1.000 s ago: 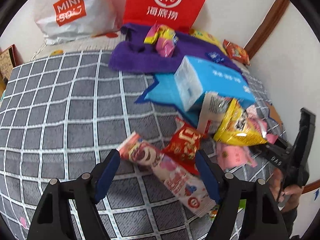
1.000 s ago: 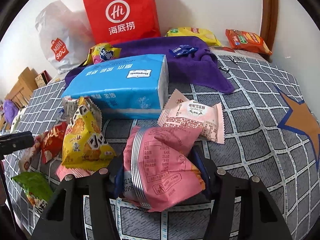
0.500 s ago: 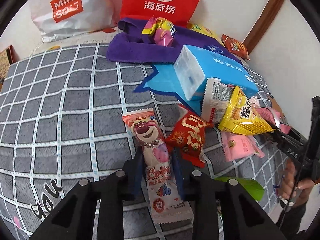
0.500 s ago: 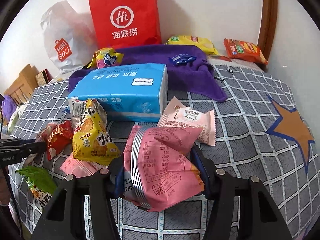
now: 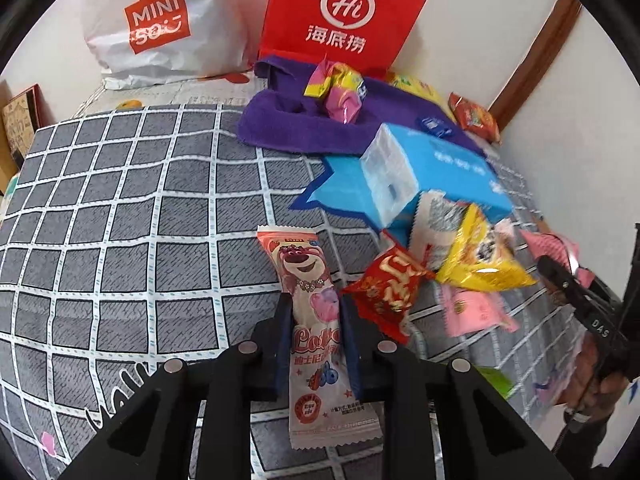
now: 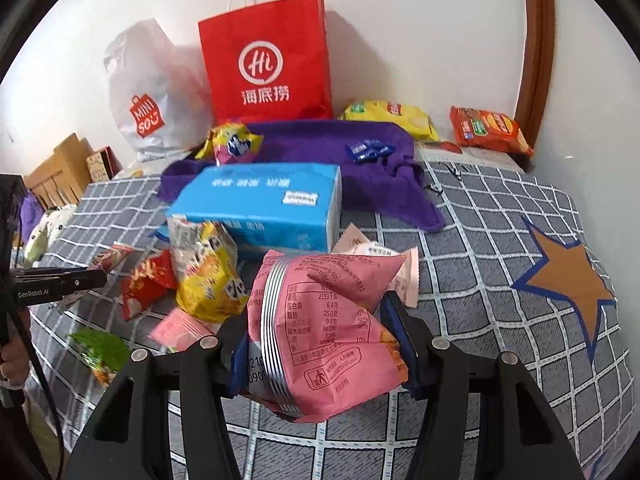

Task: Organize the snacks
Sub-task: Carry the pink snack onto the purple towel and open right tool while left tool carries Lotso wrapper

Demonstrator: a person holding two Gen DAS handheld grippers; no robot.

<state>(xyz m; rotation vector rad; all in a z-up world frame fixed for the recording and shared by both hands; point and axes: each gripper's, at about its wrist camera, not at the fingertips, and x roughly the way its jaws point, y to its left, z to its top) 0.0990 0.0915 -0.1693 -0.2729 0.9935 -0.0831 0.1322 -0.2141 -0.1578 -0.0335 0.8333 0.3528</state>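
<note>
Snacks: scattered pile on grey checked bedcover, most crowded against blue tissue pack.

Left gripper: jaws pinched tight on long pink bear-print snack bar, gripped about mid-length; bar lying lengthwise between the fingers, top end pointing toward the wall, bottom end poking out under the gripper. Whether lifted clear of the cover: cannot tell.

Right gripper: roughly half open, clamped on puffy pink snack bag, nutrition panel facing camera, bag bulging above the pads.

Just beside the bar: small red packet. Next to that: yellow chip bag leaning on the tissue pack. Pale pink flat packet lying below the yellow one. Green packet at near edge of pile.

Back of bed: purple towel with a pink-yellow candy bag and small blue wrappers on it. Yellow crisp bag and orange cracker pack near the wall. Red paper bag and white plastic bag upright against the wall.
</note>
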